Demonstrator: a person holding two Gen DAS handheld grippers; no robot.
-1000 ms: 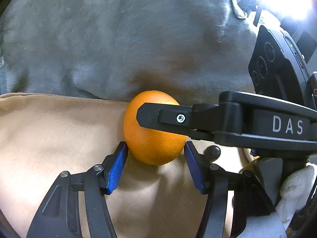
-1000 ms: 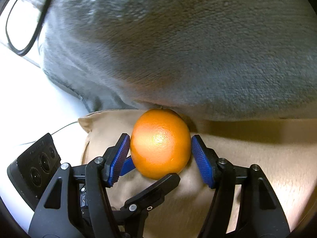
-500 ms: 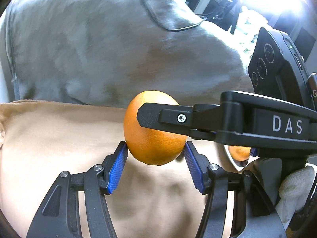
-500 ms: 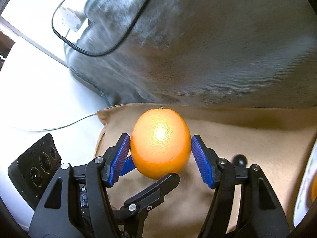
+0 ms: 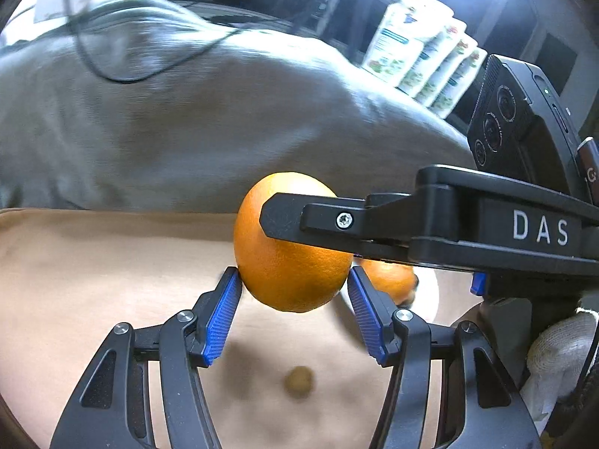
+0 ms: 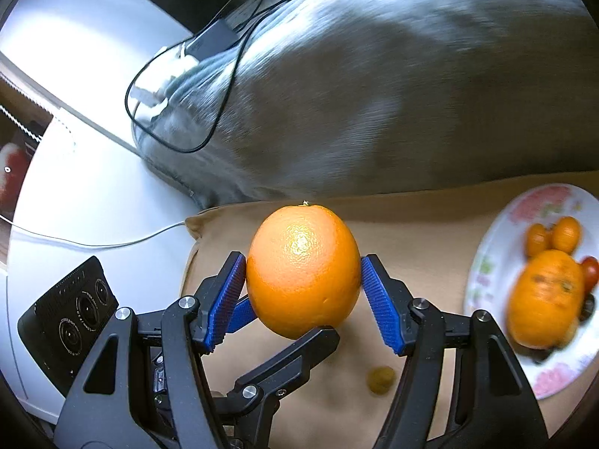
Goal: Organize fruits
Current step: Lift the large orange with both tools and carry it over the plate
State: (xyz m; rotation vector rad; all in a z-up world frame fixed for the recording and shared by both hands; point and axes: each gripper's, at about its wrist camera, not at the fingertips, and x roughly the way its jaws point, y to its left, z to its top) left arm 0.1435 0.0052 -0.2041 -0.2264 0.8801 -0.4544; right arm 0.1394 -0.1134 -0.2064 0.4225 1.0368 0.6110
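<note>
Right wrist view: both my pairs of fingers are clamped on one orange (image 6: 303, 271), the right gripper (image 6: 303, 292) pinching its flanks and the left gripper (image 5: 294, 295) crossing it at right angles. It hangs clear above the tan cushion (image 6: 423, 232), long axis upright, stem nub on top. A flowered plate (image 6: 486, 269) carrying other fruit lies to the right of the fingers, well apart and lower, nearer my right hand; I judge the carry must swing that way.
</note>
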